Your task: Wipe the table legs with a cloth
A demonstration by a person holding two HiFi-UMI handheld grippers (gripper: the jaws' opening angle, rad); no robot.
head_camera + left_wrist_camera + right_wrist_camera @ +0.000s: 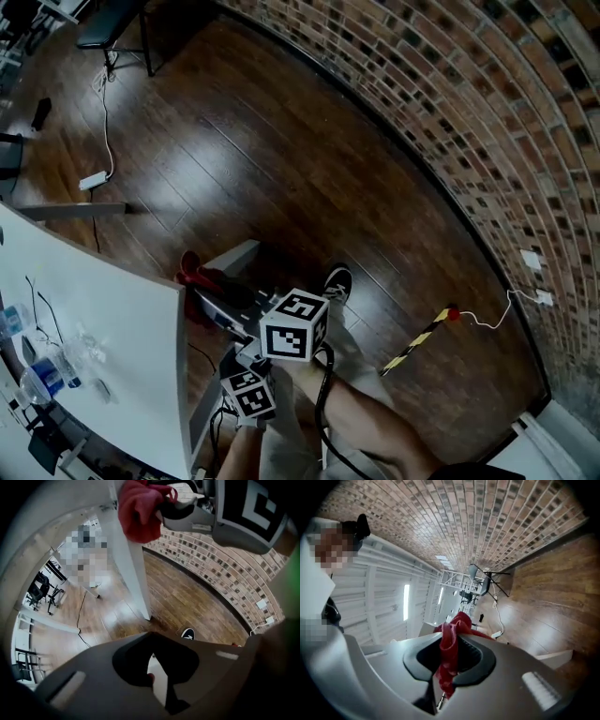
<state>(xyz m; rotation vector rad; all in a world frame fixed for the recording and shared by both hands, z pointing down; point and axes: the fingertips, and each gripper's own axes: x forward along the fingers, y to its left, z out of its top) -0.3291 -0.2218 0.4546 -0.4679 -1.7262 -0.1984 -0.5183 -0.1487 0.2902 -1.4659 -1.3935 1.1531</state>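
your right gripper (446,660) has its jaws pinching the red cloth (452,630). the cloth is bunched up between them and a bit of it hangs out below. from your head, you can see the cloth down low by the edge of the white table (103,319), right beside the white table leg (234,255). in the left gripper view the cloth sits high on that leg, close under the table top, and it looks like it is touching the leg. your left gripper (153,672) has its jaws pressed close together, with only a thin slit between them, and it holds nothing. it is lower than the right one and near your body, pointing up at the cloth and the leg. the two marker cubes sit close to each other in front of you. your shoe (337,283) is on the dark wooden floor (281,169) just behind the right gripper. a brick wall (487,112) curves round the far side of the floor.
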